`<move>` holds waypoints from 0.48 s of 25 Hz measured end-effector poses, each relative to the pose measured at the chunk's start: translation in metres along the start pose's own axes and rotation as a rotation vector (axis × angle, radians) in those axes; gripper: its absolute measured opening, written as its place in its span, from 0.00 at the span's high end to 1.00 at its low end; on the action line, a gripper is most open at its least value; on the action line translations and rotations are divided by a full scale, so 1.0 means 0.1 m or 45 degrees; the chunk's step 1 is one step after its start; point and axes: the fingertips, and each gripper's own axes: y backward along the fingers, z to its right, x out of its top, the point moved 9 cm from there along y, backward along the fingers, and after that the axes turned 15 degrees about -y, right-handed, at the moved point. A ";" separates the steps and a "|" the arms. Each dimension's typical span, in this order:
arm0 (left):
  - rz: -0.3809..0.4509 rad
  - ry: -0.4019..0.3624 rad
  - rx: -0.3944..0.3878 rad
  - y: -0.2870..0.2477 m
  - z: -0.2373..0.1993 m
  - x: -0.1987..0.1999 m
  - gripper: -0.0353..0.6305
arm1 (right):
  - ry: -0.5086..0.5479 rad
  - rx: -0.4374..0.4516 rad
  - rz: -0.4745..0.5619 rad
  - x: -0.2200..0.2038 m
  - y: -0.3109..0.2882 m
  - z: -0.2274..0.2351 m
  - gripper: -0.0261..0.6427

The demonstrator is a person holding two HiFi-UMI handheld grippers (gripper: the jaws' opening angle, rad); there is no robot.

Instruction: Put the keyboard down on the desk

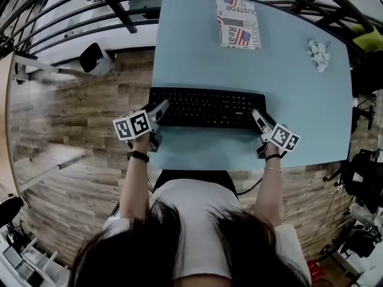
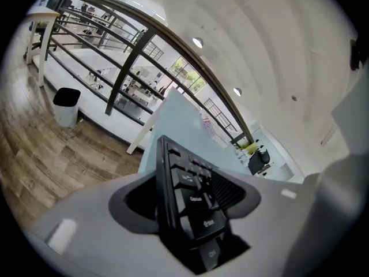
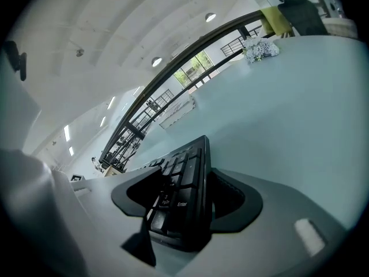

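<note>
A person stands at a pale blue desk [image 1: 302, 109] with a black keyboard [image 1: 206, 107] lying flat along its near edge, one end in each hand-held tool. The left gripper [image 1: 160, 110] brackets the keyboard's left end and the right gripper [image 1: 258, 118] its right end, a two-ended hold that likely keeps the long board level as it meets the surface. Both tools slant down toward the desk, suited to a low set-down.

The head view gives the layout: the keyboard square to the person, a printed box [image 1: 238, 23] at the far edge, a crumpled wad [image 1: 319, 54] to the right, both well apart from the keyboard. It cannot show the grip.

The gripper views do. In the left gripper view the board's end [image 2: 185, 203] sits between spread jaws, with a dark gap on its underside. The right gripper view shows the same by the Enter key [image 3: 183, 196]: jaws apart, a gap on the key side. Neither appears to pinch, so the keyboard seems to rest on the desk itself.
</note>
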 end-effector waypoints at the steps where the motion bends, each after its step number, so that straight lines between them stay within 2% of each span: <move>1: -0.005 0.002 0.006 0.00 0.00 0.00 0.50 | -0.007 -0.015 -0.010 0.00 -0.01 0.00 0.60; 6: -0.007 -0.002 0.026 -0.03 0.03 -0.01 0.49 | -0.001 -0.057 -0.009 0.03 0.00 0.02 0.60; 12: 0.054 -0.118 0.078 0.02 0.05 0.02 0.47 | 0.048 -0.089 0.014 -0.01 0.02 0.00 0.59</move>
